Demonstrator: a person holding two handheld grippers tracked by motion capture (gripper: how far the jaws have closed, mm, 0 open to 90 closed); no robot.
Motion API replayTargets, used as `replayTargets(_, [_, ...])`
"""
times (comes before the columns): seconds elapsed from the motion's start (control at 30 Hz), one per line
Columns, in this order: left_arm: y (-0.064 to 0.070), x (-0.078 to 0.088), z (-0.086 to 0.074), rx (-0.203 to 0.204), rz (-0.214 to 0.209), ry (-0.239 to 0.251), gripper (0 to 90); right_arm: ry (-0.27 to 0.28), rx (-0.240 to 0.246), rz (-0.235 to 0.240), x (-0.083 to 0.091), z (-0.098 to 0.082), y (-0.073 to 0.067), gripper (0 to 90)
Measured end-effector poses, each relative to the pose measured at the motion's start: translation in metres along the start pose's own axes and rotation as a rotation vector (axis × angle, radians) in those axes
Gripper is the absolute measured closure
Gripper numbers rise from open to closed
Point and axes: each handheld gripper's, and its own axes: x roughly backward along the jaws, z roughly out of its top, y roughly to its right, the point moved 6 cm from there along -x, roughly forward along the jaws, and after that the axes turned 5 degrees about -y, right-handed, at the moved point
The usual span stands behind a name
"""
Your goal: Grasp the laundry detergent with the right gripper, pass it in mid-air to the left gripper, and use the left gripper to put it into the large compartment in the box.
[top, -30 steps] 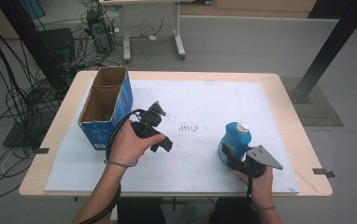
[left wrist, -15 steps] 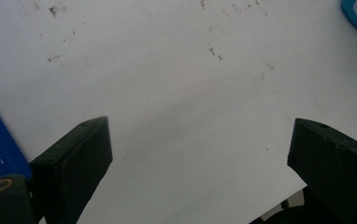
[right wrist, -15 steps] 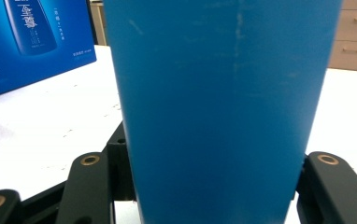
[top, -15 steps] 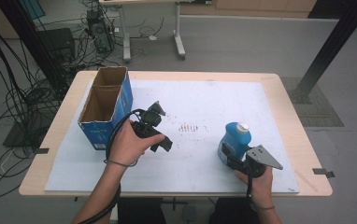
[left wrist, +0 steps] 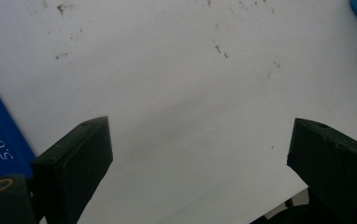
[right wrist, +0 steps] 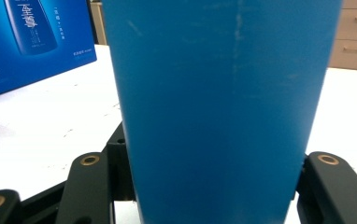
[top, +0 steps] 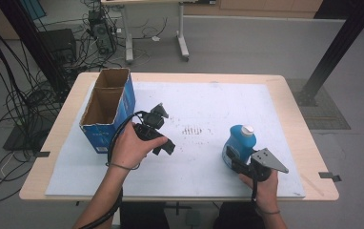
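Nearest the desk's front edge, right of centre: right gripper (top: 231, 160), held in a hand (top: 261, 185), clamped on the lower body of a blue bottle (top: 239, 143). Seen from the right gripper view, black jaws pressed against both sides of the bottle's blue wall (right wrist: 223, 107), base down on the white sheet. White cap (top: 248, 129) on top, bottle upright, standing on the desk's right half.

Farther in and to the left: left gripper (top: 163, 131), held in the other hand (top: 131, 145), cable looping over the wrist. Viewed from the left gripper view, jaws spread well apart with nothing between them, bare white sheet (left wrist: 181, 93) below, marked with small dark specks.

Just beside that hand, farther left and back: open blue cardboard box (top: 107, 109), brown inside, split into two compartments, standing on the desk (top: 285, 95).

Beyond the desk: grey floor, tangled cables (top: 8, 95) at left, legs of a second table (top: 182, 45) at the far side.
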Motion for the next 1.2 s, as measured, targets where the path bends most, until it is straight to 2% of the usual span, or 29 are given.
replayTargets(1.2, [-0.0004,0.0005,0.0005,-0.002,-0.001,-0.004,7.2,0.008,0.006,-0.005,0.0000,-0.0004,-0.0003,43.0])
